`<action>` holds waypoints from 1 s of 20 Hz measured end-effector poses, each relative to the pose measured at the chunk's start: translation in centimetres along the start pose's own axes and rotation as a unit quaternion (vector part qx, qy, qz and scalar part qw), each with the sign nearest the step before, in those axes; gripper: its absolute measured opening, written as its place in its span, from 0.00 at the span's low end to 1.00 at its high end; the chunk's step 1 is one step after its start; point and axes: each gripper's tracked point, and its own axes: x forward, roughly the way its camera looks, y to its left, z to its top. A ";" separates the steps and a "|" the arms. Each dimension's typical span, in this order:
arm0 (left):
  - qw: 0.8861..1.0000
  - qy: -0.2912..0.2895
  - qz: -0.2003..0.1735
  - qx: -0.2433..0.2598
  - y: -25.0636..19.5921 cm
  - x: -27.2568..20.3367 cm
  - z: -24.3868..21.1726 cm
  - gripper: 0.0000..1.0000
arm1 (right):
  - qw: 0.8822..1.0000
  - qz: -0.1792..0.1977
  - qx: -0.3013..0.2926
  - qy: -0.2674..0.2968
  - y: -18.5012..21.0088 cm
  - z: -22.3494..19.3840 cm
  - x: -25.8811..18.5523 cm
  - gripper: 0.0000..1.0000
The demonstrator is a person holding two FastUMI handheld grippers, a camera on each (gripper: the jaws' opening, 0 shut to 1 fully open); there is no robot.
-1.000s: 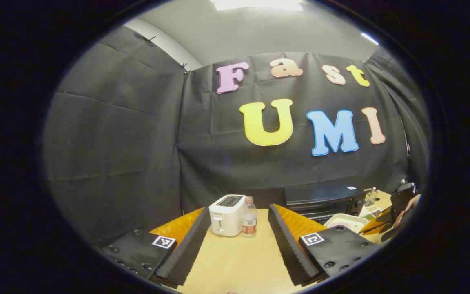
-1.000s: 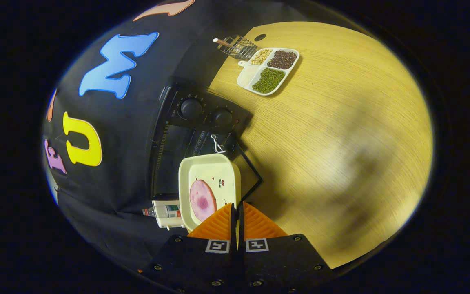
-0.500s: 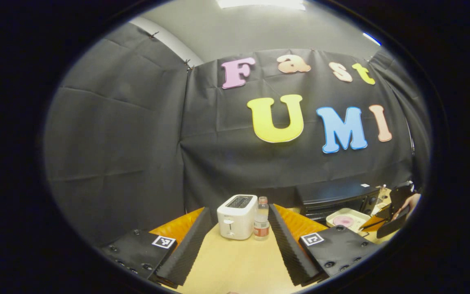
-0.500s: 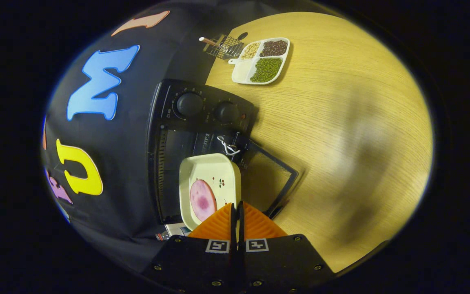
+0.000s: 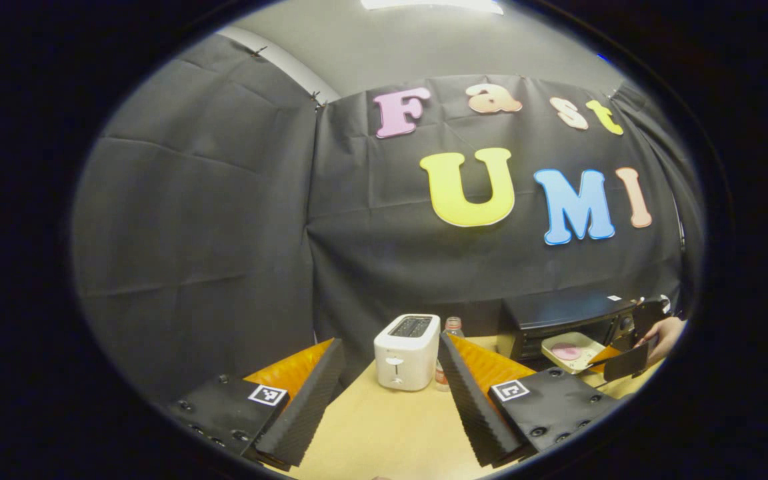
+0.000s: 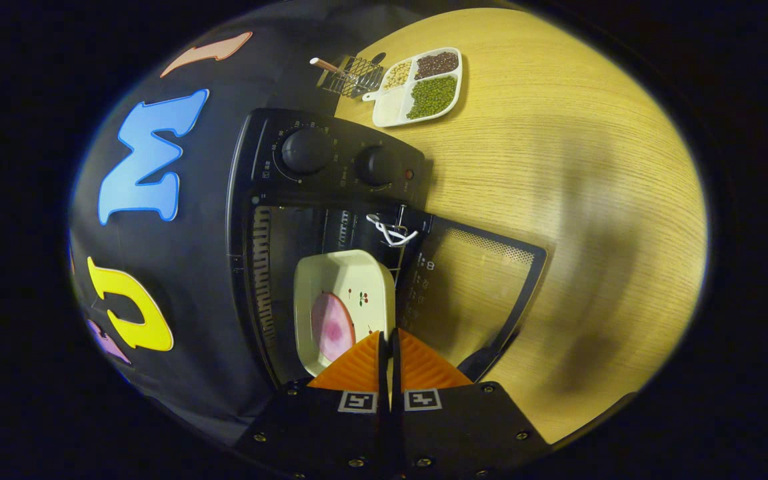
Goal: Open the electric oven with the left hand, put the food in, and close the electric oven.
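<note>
Black electric oven (image 6: 304,200) at the table's back edge against the booth wall, two round knobs on its panel, glass door (image 6: 477,293) dropped open, cream square dish (image 6: 344,293) with a pink food slice (image 6: 332,327) at its mouth.

Landmark: oven (image 5: 561,320), on table (image 6: 557,167), door (image 6: 471,293) open.
Dish (image 6: 344,300): at oven mouth, over door hinge; food slice (image 6: 332,327) in it.
Toaster (image 5: 406,351): left of oven.
Bottle (image 5: 447,363): btwn toaster & oven.
Divided tray (image 6: 417,87), wire rack (image 6: 351,73): right of oven.
</note>
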 end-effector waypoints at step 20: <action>0.998 0.011 0.059 0.009 5.1 -1.4 -0.8 1.00 | 0.997 0.070 0.031 -0.021 6.0 -0.4 4.4 0.22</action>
